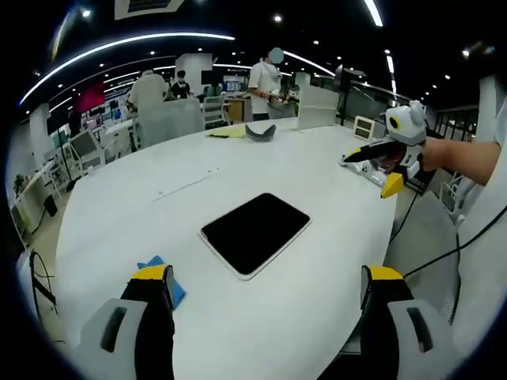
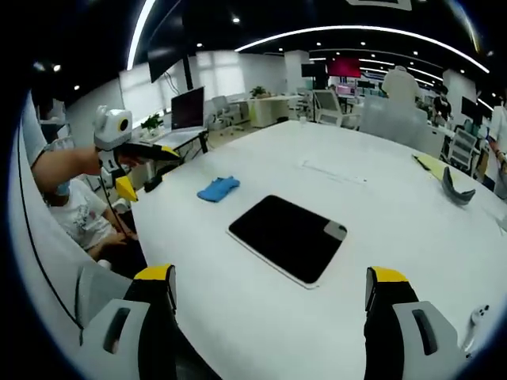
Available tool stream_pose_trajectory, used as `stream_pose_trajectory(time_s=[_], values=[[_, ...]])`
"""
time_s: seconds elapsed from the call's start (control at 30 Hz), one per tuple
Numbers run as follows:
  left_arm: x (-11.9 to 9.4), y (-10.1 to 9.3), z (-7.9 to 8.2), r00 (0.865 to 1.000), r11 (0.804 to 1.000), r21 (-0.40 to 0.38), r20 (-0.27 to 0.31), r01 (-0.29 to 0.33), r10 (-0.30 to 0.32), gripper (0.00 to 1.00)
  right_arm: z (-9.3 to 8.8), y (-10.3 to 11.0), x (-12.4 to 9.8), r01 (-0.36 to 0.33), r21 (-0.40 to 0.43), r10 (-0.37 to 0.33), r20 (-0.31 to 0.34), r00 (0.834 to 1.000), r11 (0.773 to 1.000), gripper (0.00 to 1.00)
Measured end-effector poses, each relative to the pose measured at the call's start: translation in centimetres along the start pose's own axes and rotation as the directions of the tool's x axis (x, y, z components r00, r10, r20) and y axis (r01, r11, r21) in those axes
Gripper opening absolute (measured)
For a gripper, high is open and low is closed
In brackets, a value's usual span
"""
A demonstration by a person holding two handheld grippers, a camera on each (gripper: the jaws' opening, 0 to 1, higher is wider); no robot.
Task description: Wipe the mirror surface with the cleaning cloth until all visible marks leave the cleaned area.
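A dark rectangular mirror [image 1: 253,232] [image 2: 289,237] with a thin white rim lies flat in the middle of the white table [image 1: 317,182] [image 2: 388,194]. A blue cleaning cloth [image 1: 179,291] [image 2: 218,188] lies crumpled on the table beside it, partly behind my left jaw in the left gripper view. My left gripper [image 1: 269,277] [image 2: 149,170] hovers open near the table edge, empty. My right gripper [image 2: 269,277] [image 1: 374,171] is held by a hand on the opposite side, jaws apart, holding nothing. Neither gripper touches the mirror or the cloth.
A grey curved object [image 1: 260,132] [image 2: 458,186] and a yellow sheet [image 1: 228,133] [image 2: 432,165] lie at the far end of the table. A black cable [image 1: 444,257] hangs off the table's edge. Chairs, desks and standing people [image 1: 265,79] fill the room behind.
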State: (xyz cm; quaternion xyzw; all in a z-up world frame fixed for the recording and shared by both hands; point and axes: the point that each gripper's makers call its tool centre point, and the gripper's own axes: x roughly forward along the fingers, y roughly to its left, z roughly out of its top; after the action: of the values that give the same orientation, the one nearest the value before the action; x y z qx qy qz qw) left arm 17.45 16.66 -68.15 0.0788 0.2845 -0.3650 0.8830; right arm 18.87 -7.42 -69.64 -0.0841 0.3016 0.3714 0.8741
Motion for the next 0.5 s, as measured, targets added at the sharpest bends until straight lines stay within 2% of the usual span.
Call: stream_pose_trajectory(time_s=[0.03, 0.43, 0.5], values=[[-0.02, -0.06, 0.0, 1.0, 1.0, -0.005, -0.001, 0.003, -0.003, 0.99, 0.47, -0.11, -0.05, 0.006, -0.014, -0.006, 0.025, 1.0, 1.0, 1.0], [-0.14, 0.05, 0.24, 1.0, 1.0, -0.01, 0.005, -0.003, 0.003, 0.98, 0.26, -0.2, -0.26, 0.008, -0.003, -0.008, 0.004, 1.0, 1.0, 1.0], [-0.09, 0.05, 0.21, 1.0, 1.0, -0.007, 0.003, -0.003, 0.003, 0.97, 0.42, -0.28, -0.29, 0.008, -0.015, -0.008, 0.018, 1.0, 1.0, 1.0]])
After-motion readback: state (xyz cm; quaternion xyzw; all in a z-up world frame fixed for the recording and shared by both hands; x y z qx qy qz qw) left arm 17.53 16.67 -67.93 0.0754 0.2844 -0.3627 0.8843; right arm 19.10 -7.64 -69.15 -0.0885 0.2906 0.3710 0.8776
